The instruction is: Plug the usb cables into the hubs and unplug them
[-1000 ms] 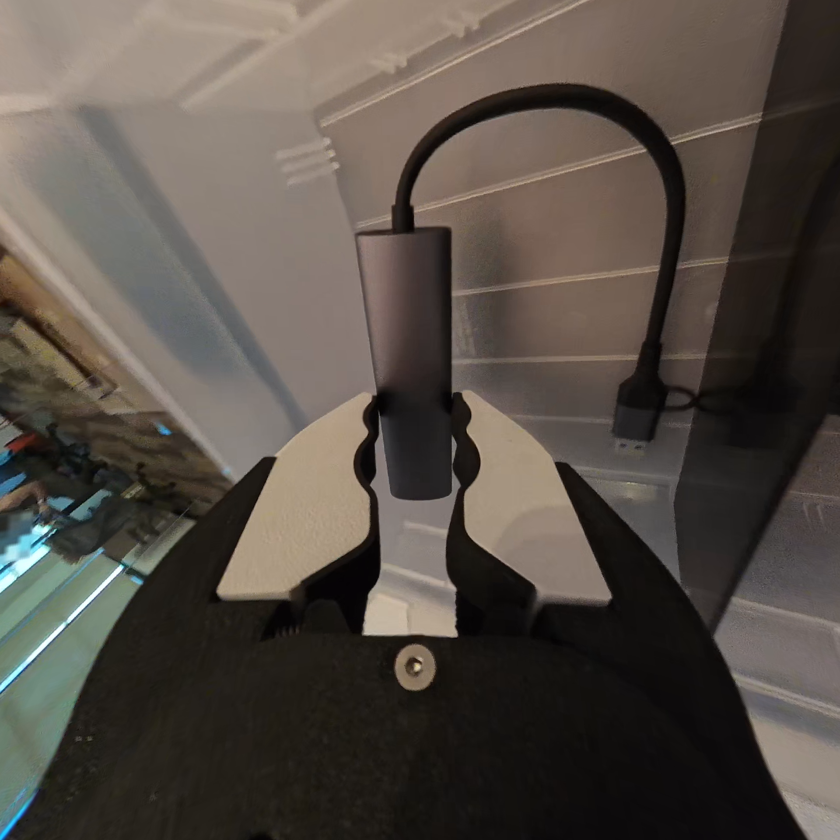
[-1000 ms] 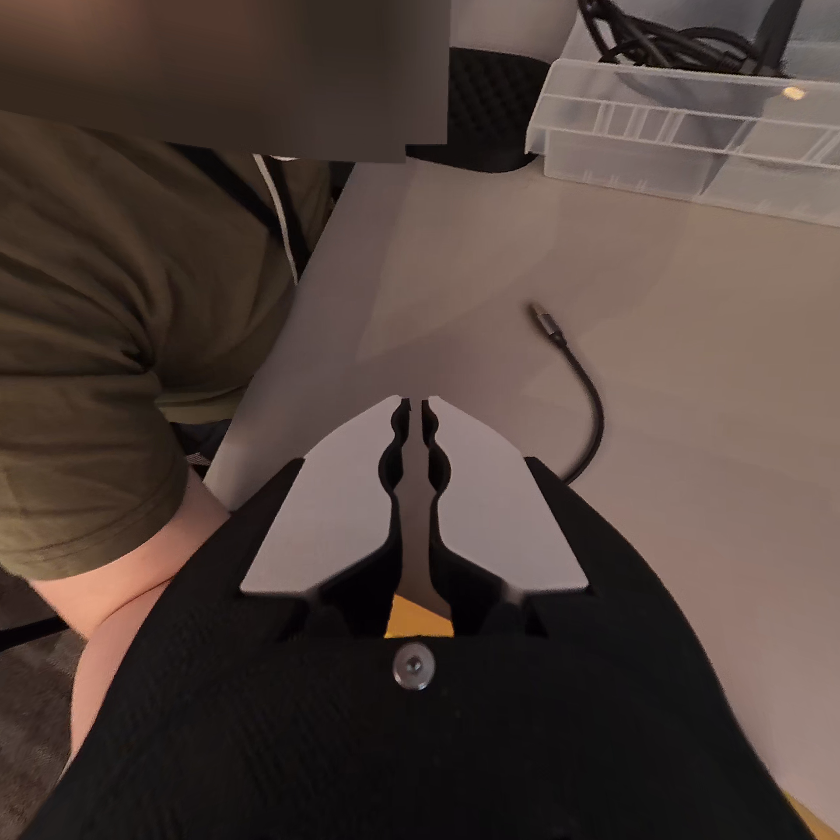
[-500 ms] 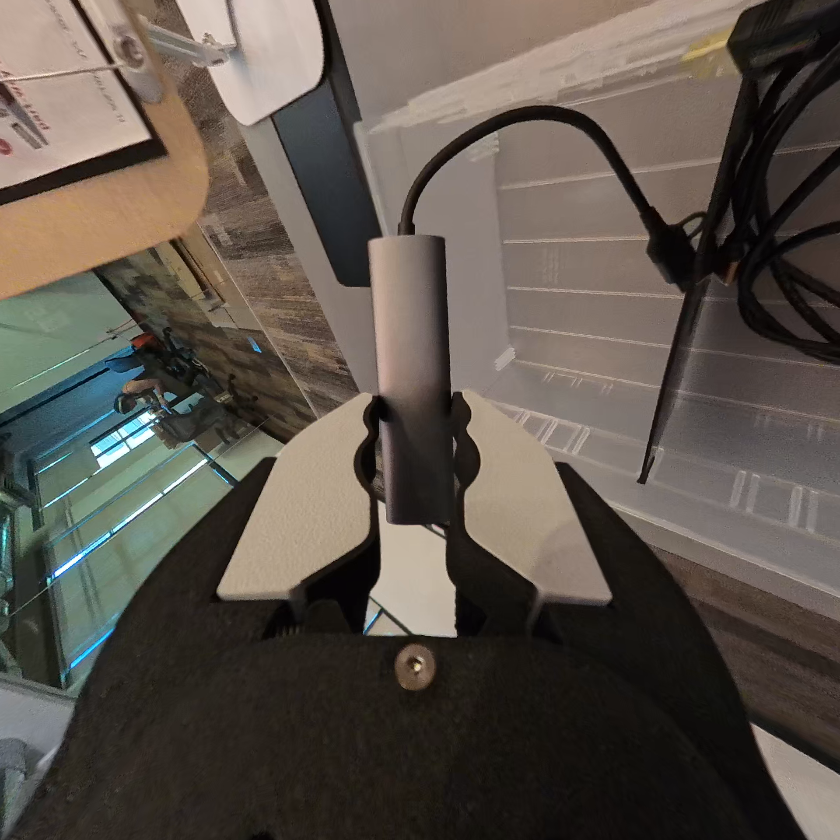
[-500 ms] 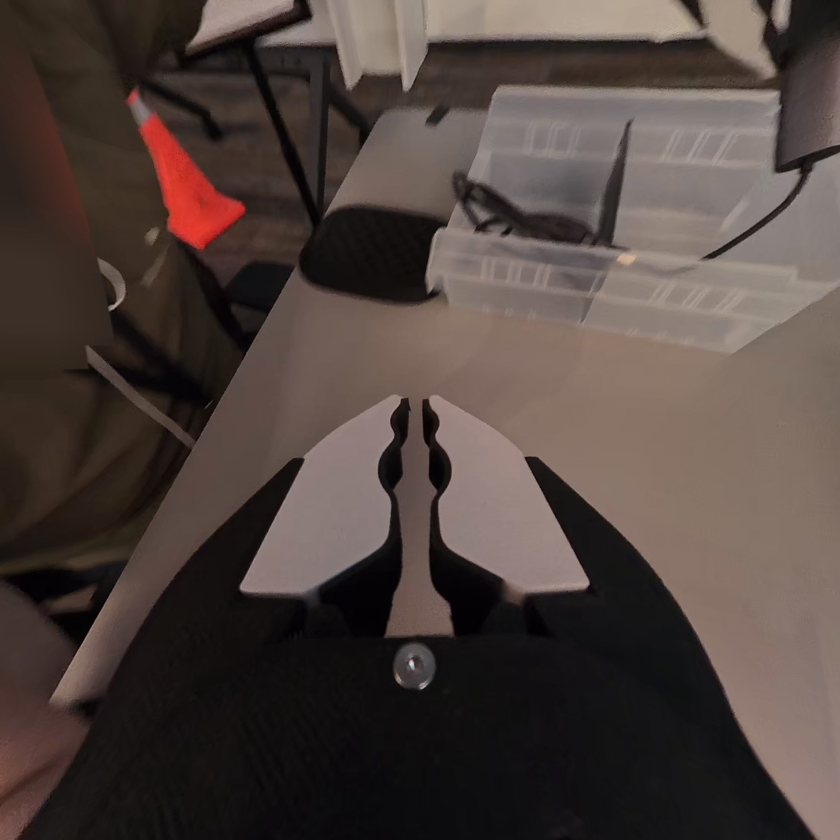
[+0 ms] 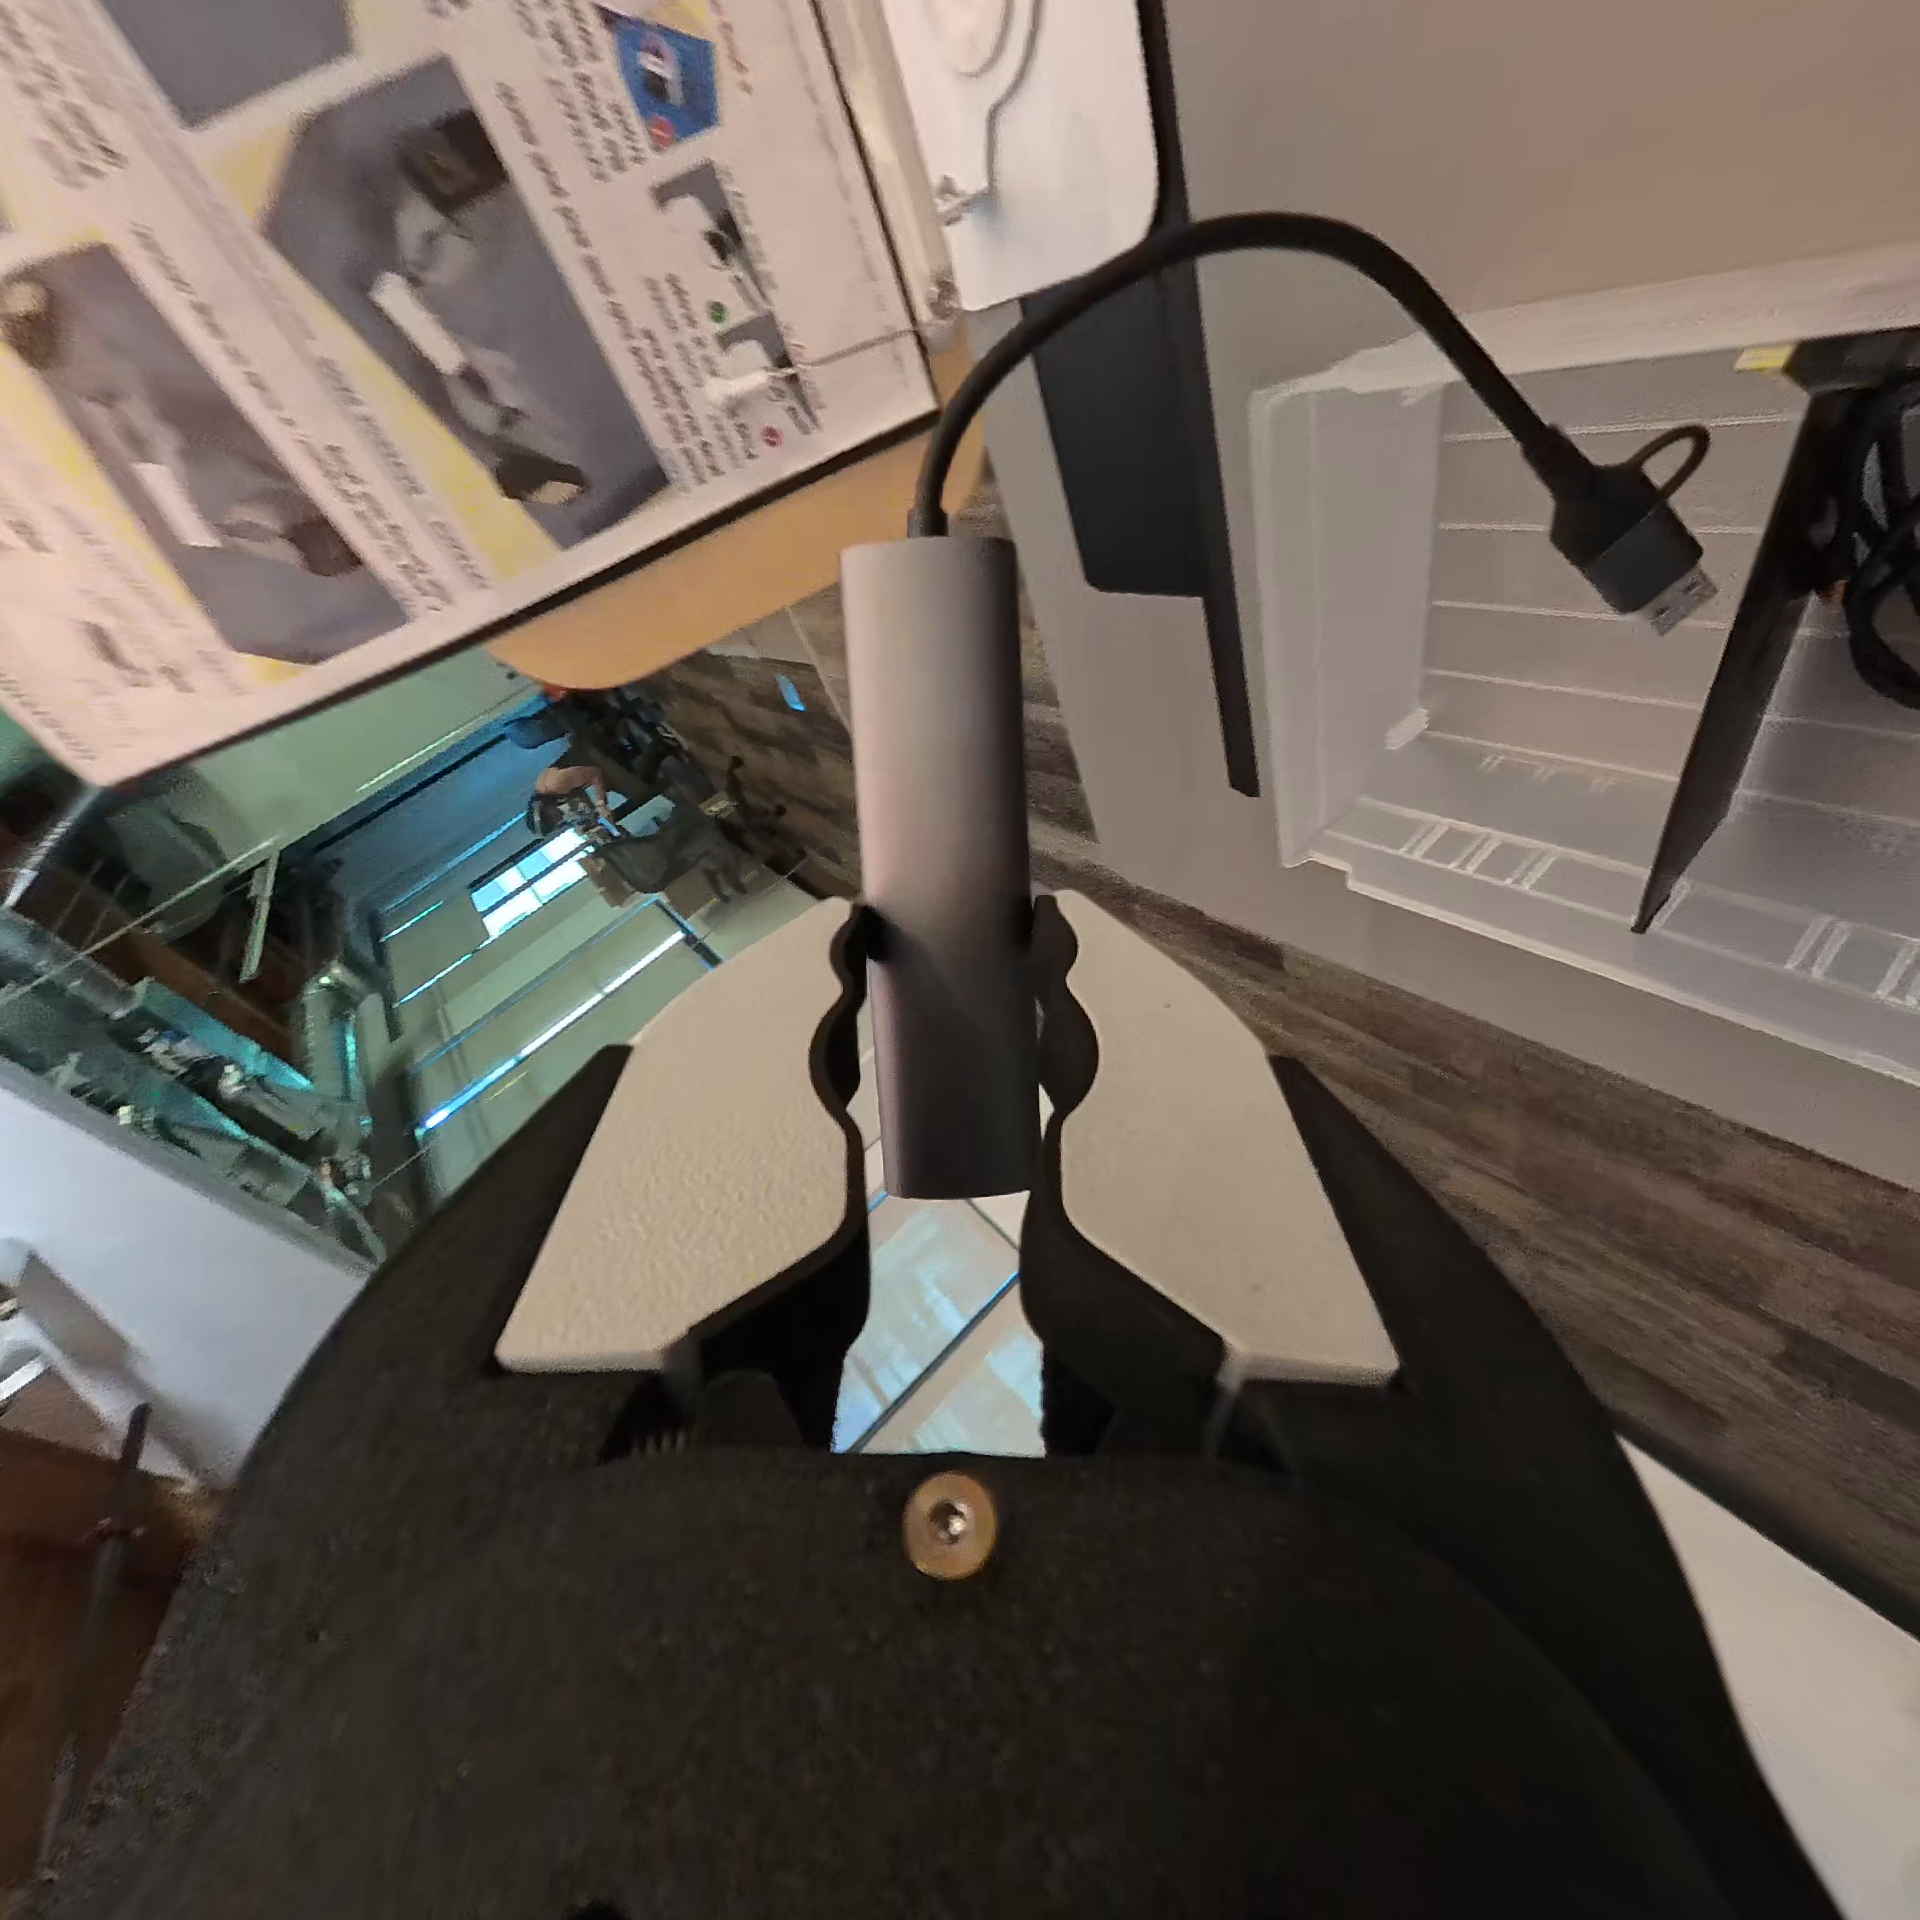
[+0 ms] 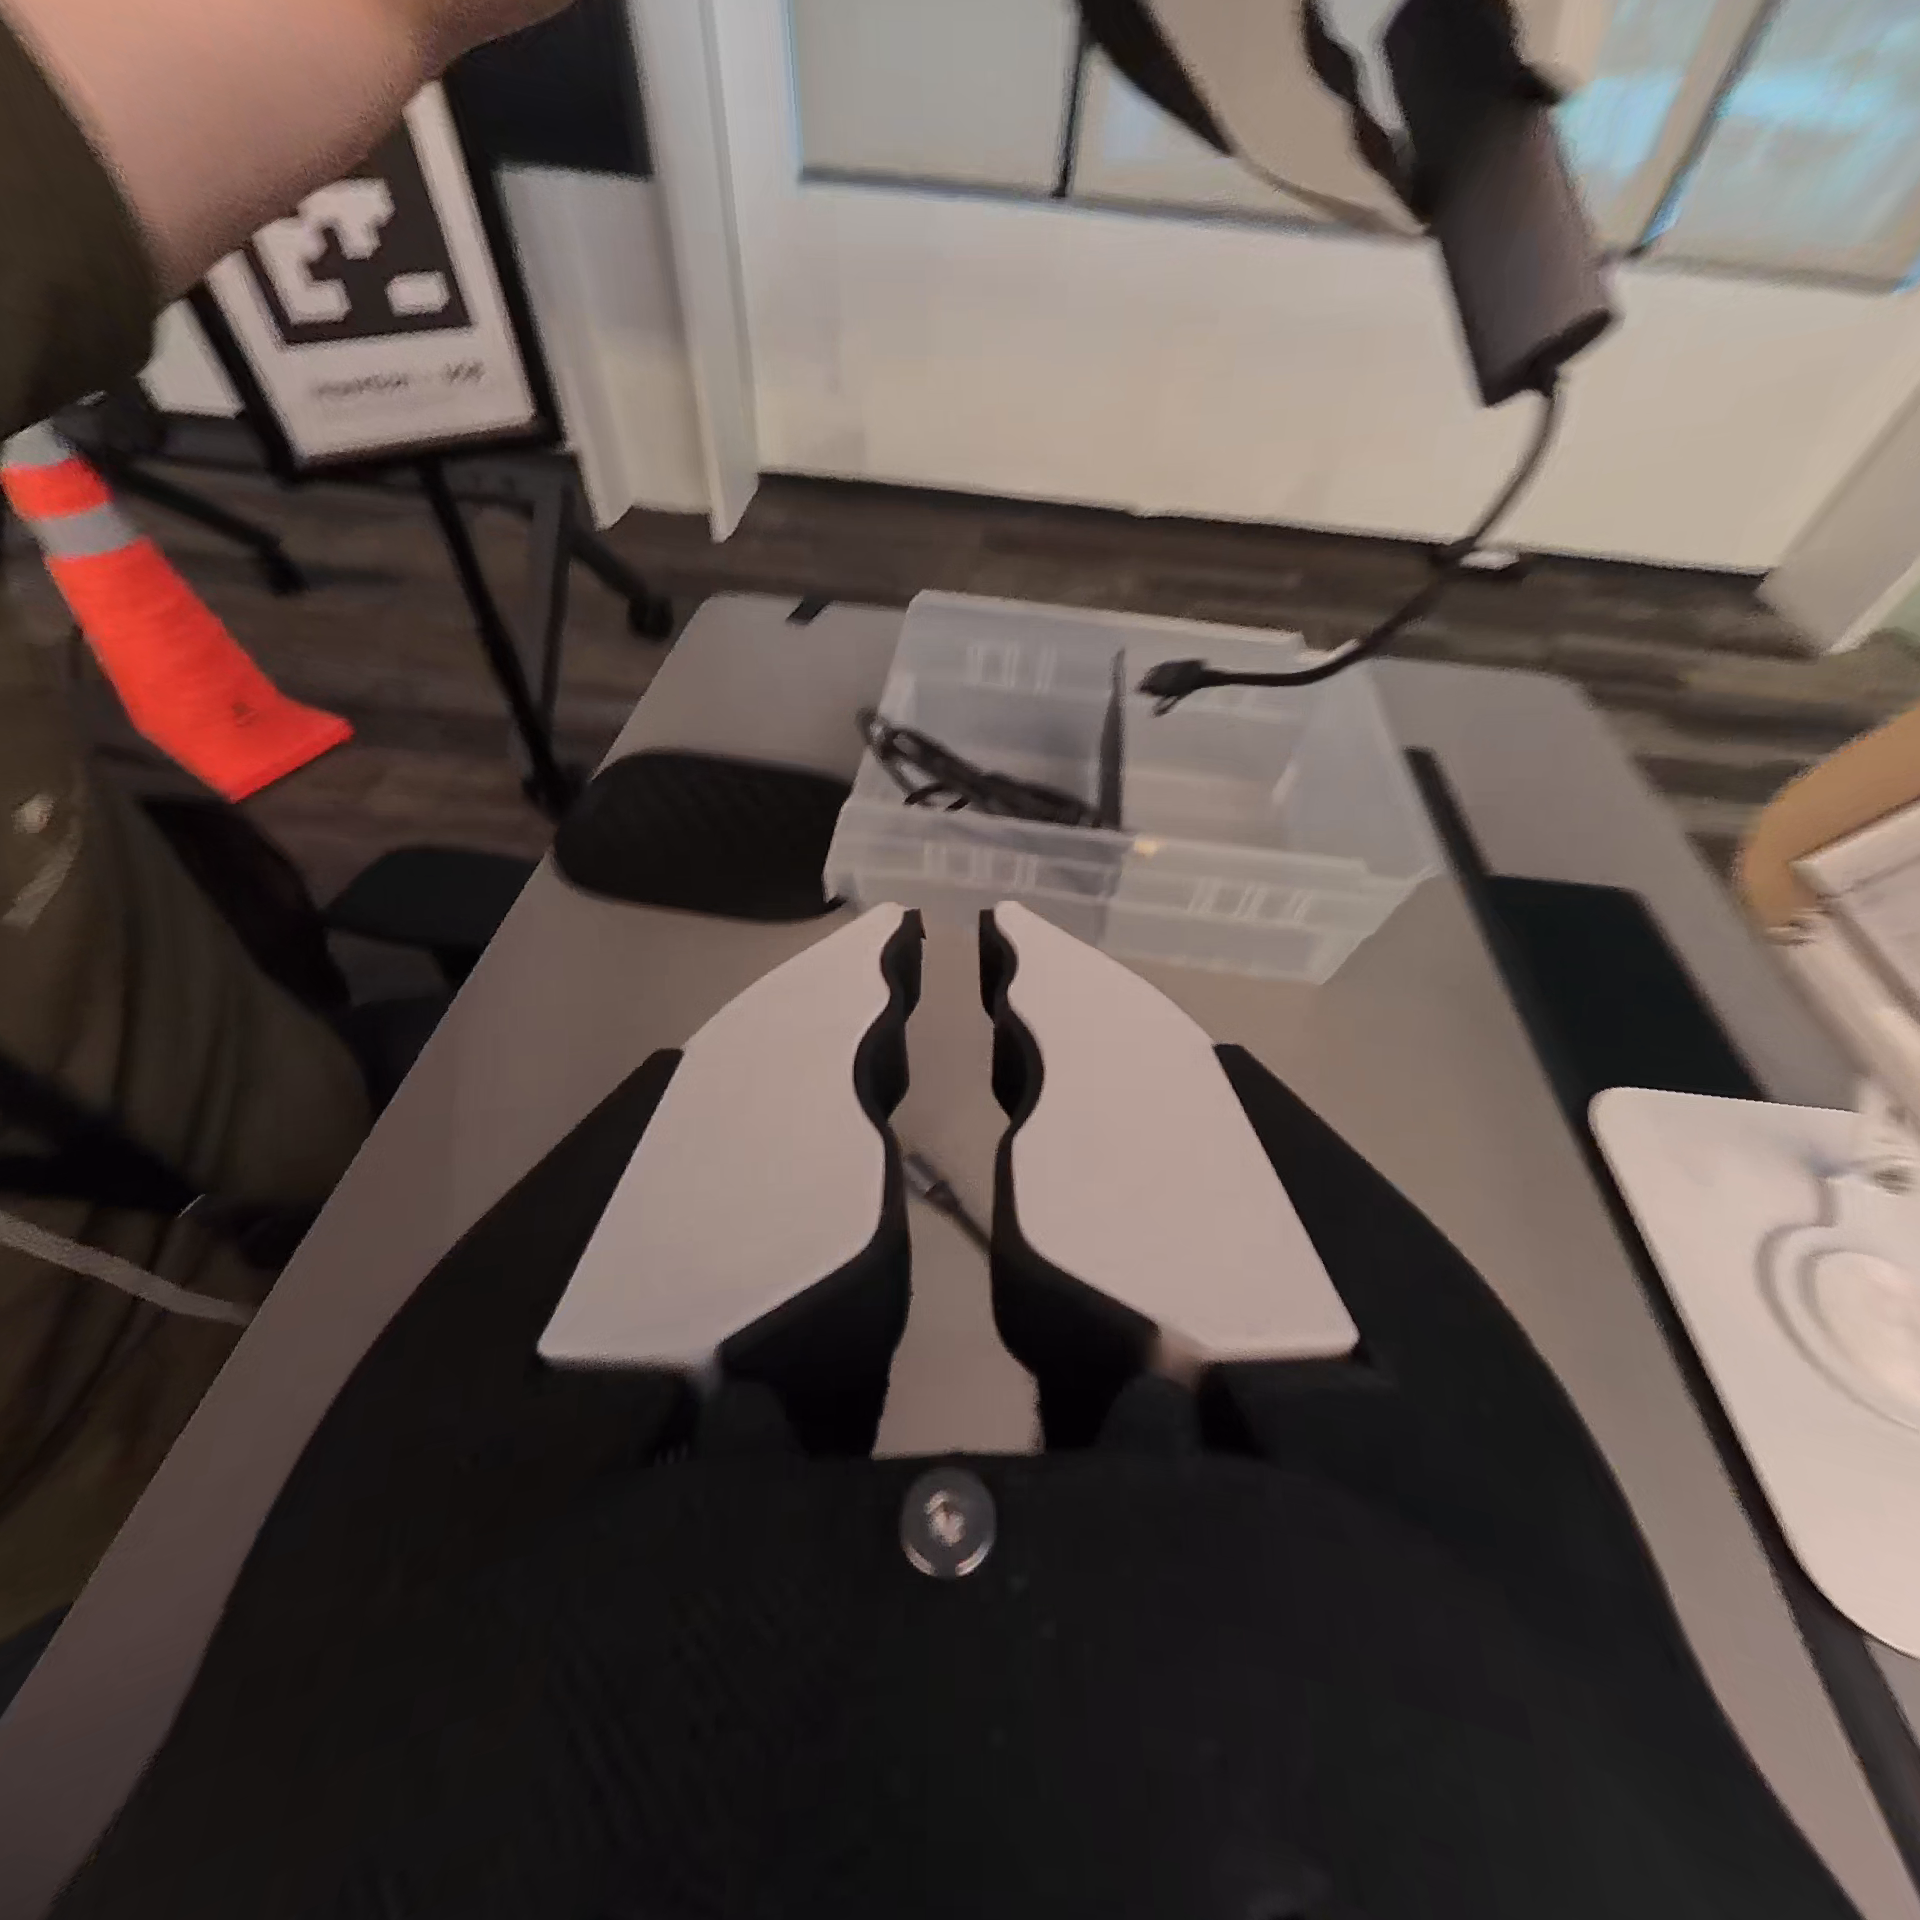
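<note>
Left wrist view: the left gripper point(image 5: 945, 920) is clenched on a grey hub point(image 5: 940, 862); both fingers point(image 5: 727, 1153) press the hub's long sides near its lower half; the hub stands along the finger axis, its far end well beyond the fingertips; a black lead point(image 5: 1288, 249) leaves that far end, arches over to the right and ends in a free plug point(image 5: 1636, 566); the plug hangs in air in front of a clear bin point(image 5: 1507, 790), touching nothing; a dark divider point(image 5: 1756, 644) stands in the bin, with a coil of black cables point(image 5: 1886, 561) beyond it at the right edge; a printed sheet point(image 5: 343, 343) on a wooden board fills the upper left

Right wrist view: the right gripper point(image 6: 951, 920) is empty; its jaws stand nearly closed, a narrow gap between the tips, grasping nothing; it hangs above a grey table point(image 6: 1434, 1143); a thin black cable point(image 6: 940, 1195) lies on the table, seen through the gap between the fingers, not touched by them; the bin point(image 6: 1278, 925) stands at the table's far end, cables point(image 6: 966, 784) in its left compartment; the hub point(image 6: 1507, 239) shows at upper right, held aloft by the left gripper point(image 6: 1361, 114); its lead point(image 6: 1455, 561) droops so that the plug point(image 6: 1174, 681) hangs above the bin; an orange cone point(image 6: 156, 644) stands on the floor at left; a white plate point(image 6: 1787, 1330) lies on the table at the right edge
</note>
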